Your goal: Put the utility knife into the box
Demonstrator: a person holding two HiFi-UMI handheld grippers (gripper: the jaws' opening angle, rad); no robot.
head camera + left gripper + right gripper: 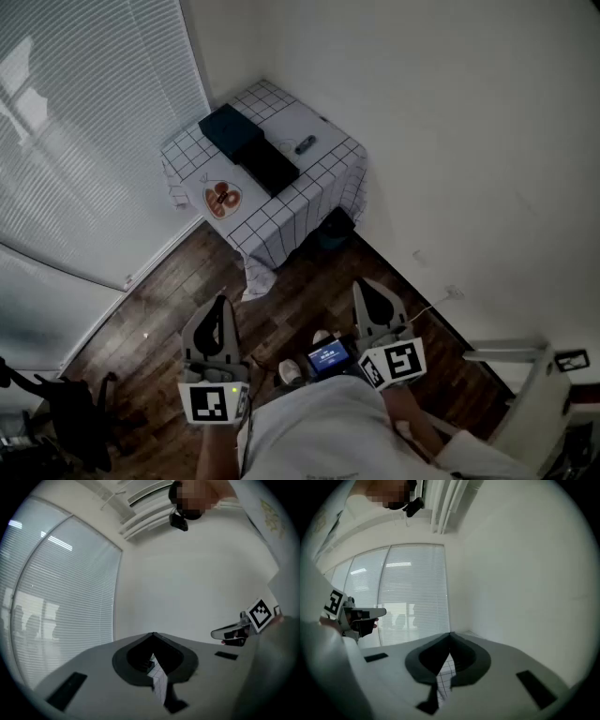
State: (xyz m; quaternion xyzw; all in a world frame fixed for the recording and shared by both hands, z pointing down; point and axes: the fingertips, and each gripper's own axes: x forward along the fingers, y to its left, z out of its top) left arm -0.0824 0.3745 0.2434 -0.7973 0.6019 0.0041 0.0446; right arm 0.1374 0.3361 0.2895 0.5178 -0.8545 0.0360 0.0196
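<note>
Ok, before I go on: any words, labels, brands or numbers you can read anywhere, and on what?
No text can be read in any view.
On the small blue screen at the person's waist: lit lines, too small to read.
On the marker cubes: black-and-white square patterns only, no words.
On the dark boxes: no label visible.

White tablecloth (black grid lines), dark box, brown wooden floor.

The utility knife, a small dark oblong, lies flat near the tabletop's right edge, just beside but clear of the long black box, which sits across the middle of the tabletop.
</note>
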